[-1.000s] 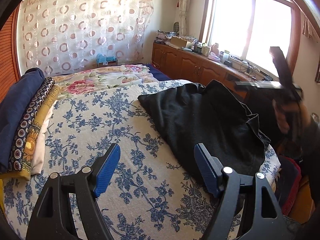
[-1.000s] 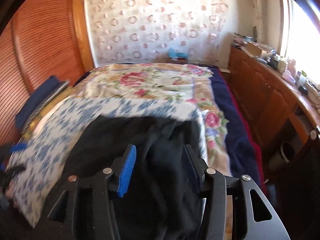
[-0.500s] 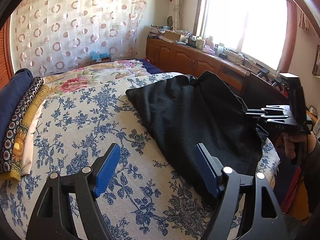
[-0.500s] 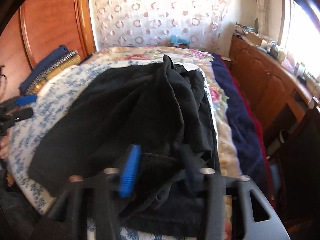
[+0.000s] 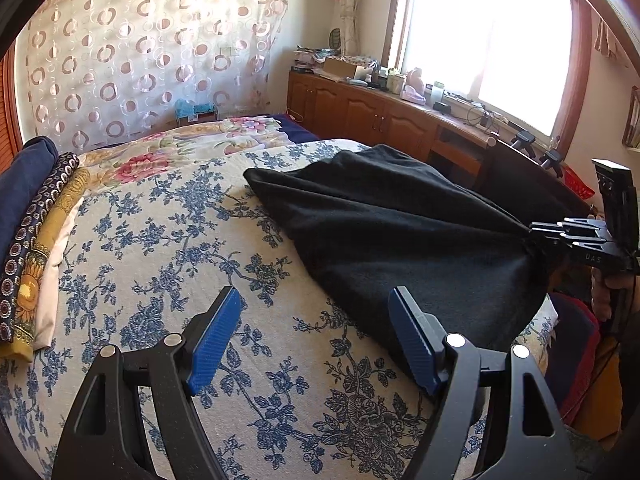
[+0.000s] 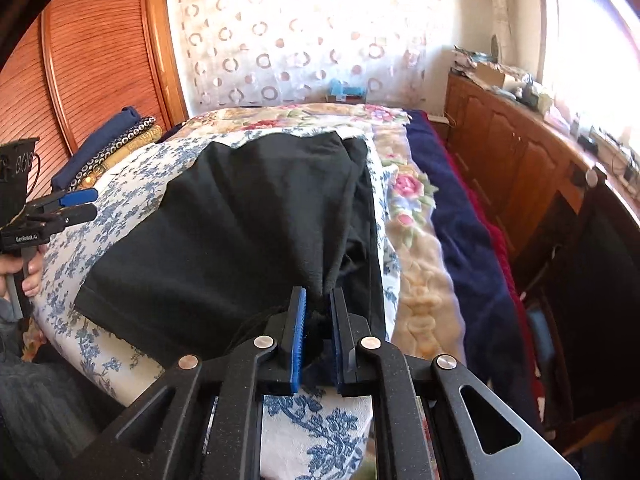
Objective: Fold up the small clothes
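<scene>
A black garment (image 5: 400, 236) lies spread on the blue-flowered bedspread (image 5: 160, 264), its near corner pulled taut. It also shows in the right wrist view (image 6: 240, 232). My right gripper (image 6: 319, 300) is shut on a bunched edge of the garment at the bed's near edge; in the left wrist view it (image 5: 534, 234) pinches the cloth at the right. My left gripper (image 5: 316, 320) is open and empty above the bedspread, left of the garment's edge; it shows at the left of the right wrist view (image 6: 86, 202).
A stack of folded cloths (image 5: 28, 216) lies along the bed's left side. A floral quilt (image 5: 180, 148) covers the far end. Wooden cabinets (image 5: 380, 120) with clutter run under the window at the right. A slatted wooden wardrobe (image 6: 88, 60) stands at the left.
My right gripper has come down onto the garment's near edge and shut on it, pulling the cloth taut. My left gripper has stayed open, hovering over the bedspread.
</scene>
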A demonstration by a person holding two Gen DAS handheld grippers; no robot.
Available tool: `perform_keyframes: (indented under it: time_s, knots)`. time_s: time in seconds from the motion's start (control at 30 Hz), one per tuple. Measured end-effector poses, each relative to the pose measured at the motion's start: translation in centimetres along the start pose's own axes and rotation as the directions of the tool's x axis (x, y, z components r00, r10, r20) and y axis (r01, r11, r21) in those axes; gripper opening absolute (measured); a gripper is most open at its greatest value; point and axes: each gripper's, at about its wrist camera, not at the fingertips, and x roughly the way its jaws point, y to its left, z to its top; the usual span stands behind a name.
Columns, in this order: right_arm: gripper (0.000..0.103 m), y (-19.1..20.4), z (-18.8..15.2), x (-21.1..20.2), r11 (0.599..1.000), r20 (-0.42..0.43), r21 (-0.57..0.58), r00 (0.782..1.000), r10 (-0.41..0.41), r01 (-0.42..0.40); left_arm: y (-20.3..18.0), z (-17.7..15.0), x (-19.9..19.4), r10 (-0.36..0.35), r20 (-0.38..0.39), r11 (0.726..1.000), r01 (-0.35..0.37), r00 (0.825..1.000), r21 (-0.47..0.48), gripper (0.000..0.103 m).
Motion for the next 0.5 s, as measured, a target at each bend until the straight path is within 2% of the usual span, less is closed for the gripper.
perform_keyframes:
  time_s: [0.03,0.17,0.27,0.43,0.5]
  knots:
    - [0.028,0.1,0.2,-0.1,1.0,0.006,0.003,1.0,-0.015,0.015,-0.1,0.0,0.1,-0.001,-0.002,1.0,0.001,1.0,0.002,0.077]
    - [0.043,0.7,1.1,-0.1,1.0,0.041,0.022,0.999,0.014,-0.015,-0.7,-0.1,0.4,-0.007,-0.011,1.0,0.007,1.0,0.012,0.077]
    - [0.044,0.6,2.8,0.6,0.999,0.069,0.011,0.997,0.038,-0.039,-0.8,-0.1,0.7,-0.006,-0.017,1.0,0.007,1.0,0.012,0.077]
    - [0.044,-0.2,6.6,4.5,0.995,0.075,0.018,0.993,0.096,-0.098,-0.5,0.2,0.7,0.021,0.011,1.0,-0.021,1.0,-0.013,0.077]
    - [0.044,-0.2,8.4,6.6,0.996,0.063,0.013,0.994,0.085,-0.086,-0.2,0.3,0.6,0.031,0.027,0.999,-0.03,0.999,-0.025,0.077]
